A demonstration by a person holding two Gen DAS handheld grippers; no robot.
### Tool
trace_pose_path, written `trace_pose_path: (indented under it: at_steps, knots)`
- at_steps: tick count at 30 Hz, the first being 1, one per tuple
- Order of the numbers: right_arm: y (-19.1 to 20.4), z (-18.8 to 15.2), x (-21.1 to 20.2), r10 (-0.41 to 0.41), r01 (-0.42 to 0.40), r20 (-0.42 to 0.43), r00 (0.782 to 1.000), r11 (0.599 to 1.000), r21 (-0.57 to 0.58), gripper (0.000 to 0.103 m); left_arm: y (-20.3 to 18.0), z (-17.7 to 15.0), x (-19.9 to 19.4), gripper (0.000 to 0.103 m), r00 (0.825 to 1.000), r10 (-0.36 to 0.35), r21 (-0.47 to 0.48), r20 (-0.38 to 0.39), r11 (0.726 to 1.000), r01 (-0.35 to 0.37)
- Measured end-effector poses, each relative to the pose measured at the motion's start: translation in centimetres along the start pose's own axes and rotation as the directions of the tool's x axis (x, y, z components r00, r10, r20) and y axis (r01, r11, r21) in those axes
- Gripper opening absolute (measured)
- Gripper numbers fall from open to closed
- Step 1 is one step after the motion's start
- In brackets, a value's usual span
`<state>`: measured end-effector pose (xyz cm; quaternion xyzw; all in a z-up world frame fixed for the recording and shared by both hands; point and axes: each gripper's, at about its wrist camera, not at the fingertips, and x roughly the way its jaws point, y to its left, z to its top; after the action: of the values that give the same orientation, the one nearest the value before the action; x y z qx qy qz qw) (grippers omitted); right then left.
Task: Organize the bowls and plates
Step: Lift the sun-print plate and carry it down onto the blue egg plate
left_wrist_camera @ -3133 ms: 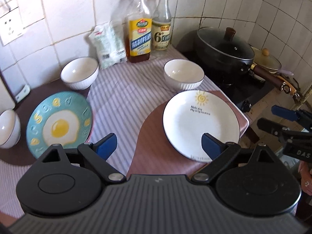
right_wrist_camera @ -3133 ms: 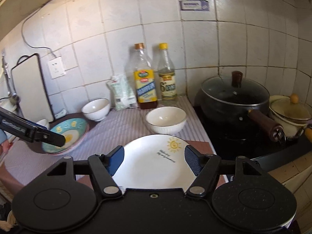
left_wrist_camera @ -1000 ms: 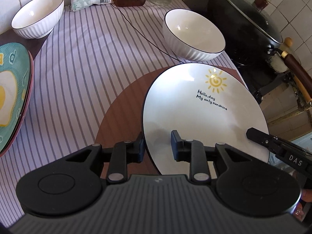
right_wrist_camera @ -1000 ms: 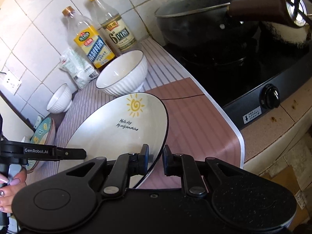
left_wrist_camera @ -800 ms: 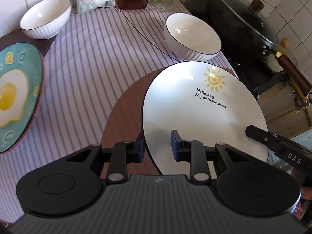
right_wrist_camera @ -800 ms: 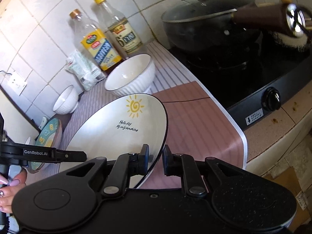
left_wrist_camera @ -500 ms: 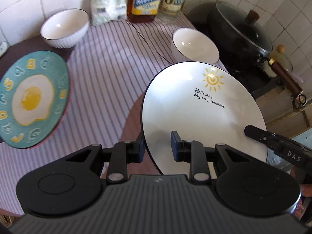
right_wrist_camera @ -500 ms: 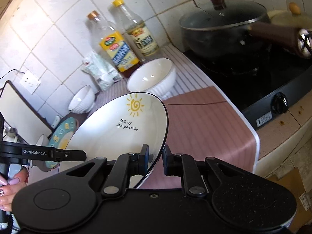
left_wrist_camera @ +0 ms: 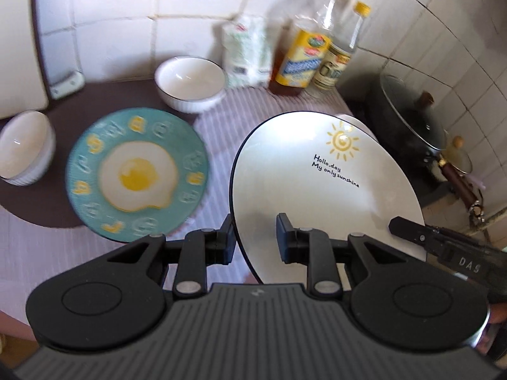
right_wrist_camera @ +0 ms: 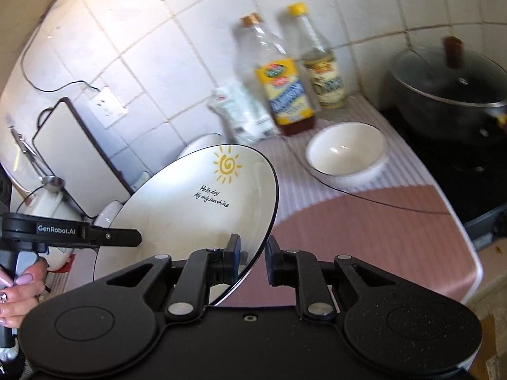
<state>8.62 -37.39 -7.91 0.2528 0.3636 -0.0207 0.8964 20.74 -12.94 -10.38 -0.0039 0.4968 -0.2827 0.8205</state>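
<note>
Both grippers hold one white plate (left_wrist_camera: 323,183) with a yellow sun and black lettering, lifted off the counter. My left gripper (left_wrist_camera: 255,237) is shut on its near left rim. In the right wrist view the same white plate (right_wrist_camera: 190,215) is tilted, and my right gripper (right_wrist_camera: 252,259) is shut on its right rim. A teal plate (left_wrist_camera: 136,174) with a fried-egg picture lies on the counter to the left. White bowls stand around it: one bowl (left_wrist_camera: 190,84) behind it, another bowl (left_wrist_camera: 23,148) at the far left, and a third bowl (right_wrist_camera: 347,153) near the stove.
Two bottles (left_wrist_camera: 304,53) and a white packet (left_wrist_camera: 245,53) stand against the tiled wall. A lidded black pot (right_wrist_camera: 450,85) sits on the stove at the right. A cutting board (right_wrist_camera: 73,158) leans on the wall at the left. A hand (right_wrist_camera: 17,288) grips the left tool.
Both grippers have risen with the white plate and carried it left. The teal plate and the left bowls have come into view; the bowl near the stove is now mostly behind the plate.
</note>
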Motion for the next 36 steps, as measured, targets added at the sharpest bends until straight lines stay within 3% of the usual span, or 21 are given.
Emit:
trace_pose_path:
  at_steps: [10, 17, 24, 36]
  knots:
    - [7.0, 1.1, 5.1, 0.116, -0.120, -0.060, 0.991, 0.991, -0.066, 0.021, 8.0, 1.0, -4.2, 0.023, 0.996, 0.080, -0.097, 0.025, 0.992, -0.077]
    - [10.2, 1.7, 8.8, 0.175, -0.185, -0.099, 0.980, 0.978, -0.096, 0.021, 12.0, 0.8, -3.8, 0.024, 0.994, 0.107, -0.150, 0.006, 0.983, -0.105]
    - [10.4, 2.6, 11.2, 0.193, -0.203, -0.112, 0.975, 0.975, -0.091, 0.021, 14.6, 0.5, -0.9, 0.025, 0.999, 0.032, -0.236, -0.023, 0.971, -0.036]
    - [7.9, 1.8, 14.5, 0.178, -0.192, -0.174, 0.968, 0.979, -0.063, 0.020, 15.0, -0.1, 3.1, 0.025, 0.997, 0.046, -0.243, -0.063, 0.968, -0.060]
